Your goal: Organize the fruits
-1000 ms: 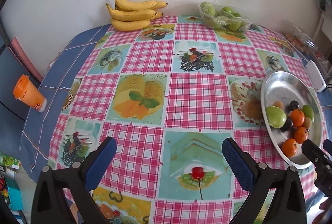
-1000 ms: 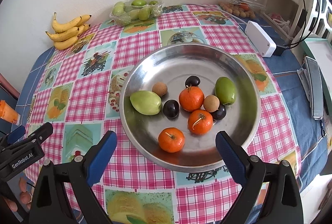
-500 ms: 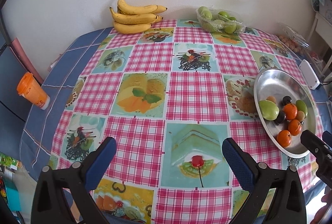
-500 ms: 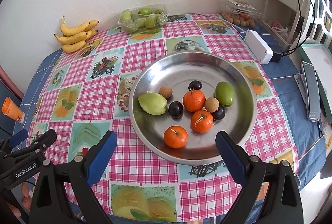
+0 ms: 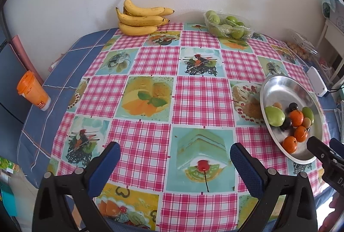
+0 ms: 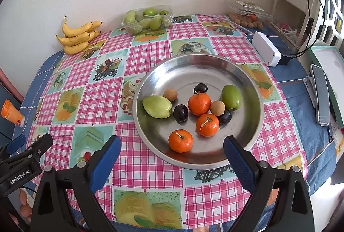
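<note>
A steel dish (image 6: 193, 64) (image 5: 279, 90) sits on the checked tablecloth and holds three oranges (image 6: 180, 140), two green fruits (image 6: 157, 106), dark plums (image 6: 180, 112) and small brown fruits (image 6: 217, 108). My right gripper (image 6: 172, 159) is open and empty, hovering near the dish's front rim. My left gripper (image 5: 174, 165) is open and empty above the table's near edge, left of the dish. A bunch of bananas (image 5: 142, 18) lies at the back by the wall.
A clear pack of green fruit (image 5: 228, 24) sits at the back. An orange cup (image 5: 32, 90) lies at the left table edge. A white box (image 6: 266, 51), a tray of small brown fruits (image 6: 247, 17) and a phone (image 6: 320, 94) are on the right.
Both grippers have pulled back and risen a little from the table, so the dish and fruit look smaller. Both stayed open. No fruit has moved.
</note>
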`<action>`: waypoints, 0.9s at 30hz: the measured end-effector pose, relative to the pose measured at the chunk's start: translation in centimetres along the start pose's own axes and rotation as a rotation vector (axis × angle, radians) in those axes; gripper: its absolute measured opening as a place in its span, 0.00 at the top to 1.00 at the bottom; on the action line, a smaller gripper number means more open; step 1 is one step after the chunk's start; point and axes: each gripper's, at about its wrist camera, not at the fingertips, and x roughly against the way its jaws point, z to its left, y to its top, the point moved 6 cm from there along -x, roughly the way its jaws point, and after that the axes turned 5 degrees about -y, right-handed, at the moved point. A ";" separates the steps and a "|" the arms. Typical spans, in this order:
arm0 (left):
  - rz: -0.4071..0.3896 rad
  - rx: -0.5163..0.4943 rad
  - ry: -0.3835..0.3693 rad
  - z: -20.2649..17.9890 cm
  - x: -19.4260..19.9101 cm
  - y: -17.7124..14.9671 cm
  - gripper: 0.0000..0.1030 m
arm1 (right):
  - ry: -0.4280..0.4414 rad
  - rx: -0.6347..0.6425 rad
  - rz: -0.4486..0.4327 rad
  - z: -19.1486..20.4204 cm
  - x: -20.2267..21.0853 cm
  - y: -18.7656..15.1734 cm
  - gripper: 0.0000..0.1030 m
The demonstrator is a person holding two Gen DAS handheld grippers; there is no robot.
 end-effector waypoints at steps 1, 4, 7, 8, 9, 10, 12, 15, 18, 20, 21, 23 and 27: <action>0.001 -0.003 -0.001 -0.1 0.0 0.0 0.00 | -0.001 0.000 0.001 0.0 0.0 0.0 0.07; -0.001 -0.006 0.001 -0.2 0.0 0.0 0.00 | -0.003 0.001 0.002 0.0 -0.1 0.0 0.07; -0.001 -0.006 0.001 -0.2 0.0 0.0 0.00 | -0.003 0.000 0.003 0.0 -0.1 0.0 0.07; 0.000 -0.006 0.002 -0.1 0.0 0.1 0.00 | -0.003 0.000 0.003 0.0 -0.1 0.0 0.07; 0.000 -0.005 0.001 -0.1 0.0 0.1 0.00 | -0.003 0.000 0.004 0.0 -0.1 0.0 0.07; 0.001 -0.006 0.001 -0.1 0.0 0.1 0.00 | -0.003 0.000 0.004 0.0 -0.1 0.0 0.07; 0.001 -0.006 0.001 -0.2 0.0 0.1 0.00 | -0.003 0.000 0.003 0.0 -0.1 0.0 0.07; 0.003 -0.003 0.001 -0.1 -0.1 0.1 0.00 | -0.003 0.001 0.006 -0.1 -0.2 0.0 0.07; 0.008 0.002 -0.001 -0.1 -0.2 0.0 0.00 | -0.004 0.002 0.009 -0.2 -0.3 0.0 0.07; 0.010 0.003 -0.002 -0.1 -0.2 0.0 0.00 | -0.003 0.001 0.009 -0.2 -0.3 0.0 0.07; 0.011 0.003 -0.004 -0.1 -0.2 0.0 0.00 | -0.003 0.001 0.009 -0.2 -0.3 0.0 0.07; 0.014 0.005 -0.006 -0.1 -0.3 0.0 0.00 | -0.004 0.001 0.010 -0.2 -0.3 0.0 0.07; 0.017 0.004 -0.005 -0.1 -0.4 0.0 0.00 | -0.007 -0.001 0.013 -0.2 -0.3 0.0 0.07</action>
